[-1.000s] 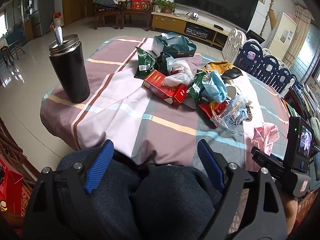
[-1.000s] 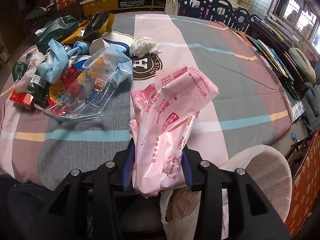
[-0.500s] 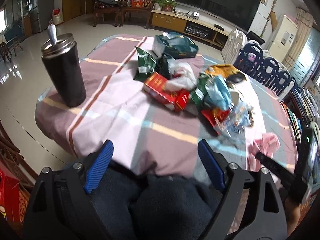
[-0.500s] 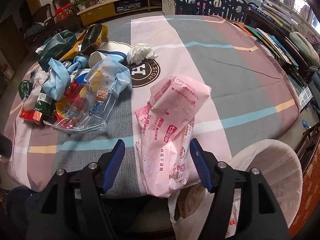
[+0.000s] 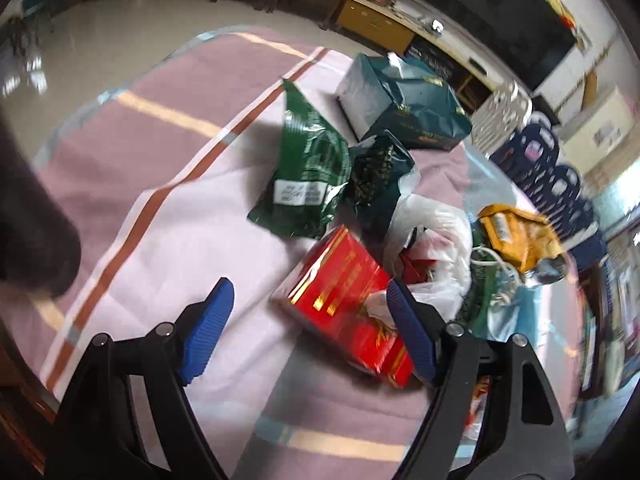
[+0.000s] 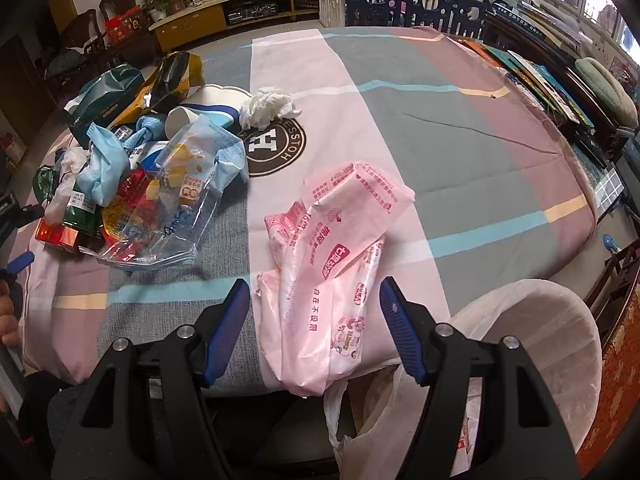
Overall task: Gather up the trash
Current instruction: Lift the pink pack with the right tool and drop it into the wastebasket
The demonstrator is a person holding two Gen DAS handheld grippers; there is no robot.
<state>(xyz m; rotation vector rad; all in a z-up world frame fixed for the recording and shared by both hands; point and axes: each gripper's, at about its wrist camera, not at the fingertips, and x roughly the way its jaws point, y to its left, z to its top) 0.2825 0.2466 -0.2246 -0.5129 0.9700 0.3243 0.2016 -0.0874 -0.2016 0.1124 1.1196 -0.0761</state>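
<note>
Left wrist view: the left tongs (image 5: 308,324) have advanced from the near table edge out over the table (image 5: 160,216) and now hover above the trash pile, blades wide apart and holding nothing. The black flask (image 5: 28,216), earlier standing clear at far left, now shows only as a dark blur at the left edge. A green foil pouch (image 5: 304,172) lies far of the tongs, with a dark green gift bag (image 5: 404,108) beyond it. The red carton (image 5: 348,304) sits just inside the right blade; whether it touches cannot be told. A white plastic bag (image 5: 432,240) lies against the carton's far right side, and a yellow packet (image 5: 516,236) lies further right. The frame is motion-blurred.

Right wrist view: the trash pile lies at left, including a clear plastic bag (image 6: 176,204) and a crumpled tissue (image 6: 270,106) farther off. The right tongs (image 6: 314,324) stand apart; a second ago they were clamped on the pink wrapper (image 6: 336,256), which now lies released between the blades, draped over the near table edge. The lined trash bin (image 6: 520,344) stands at lower right, below the table edge.
</note>
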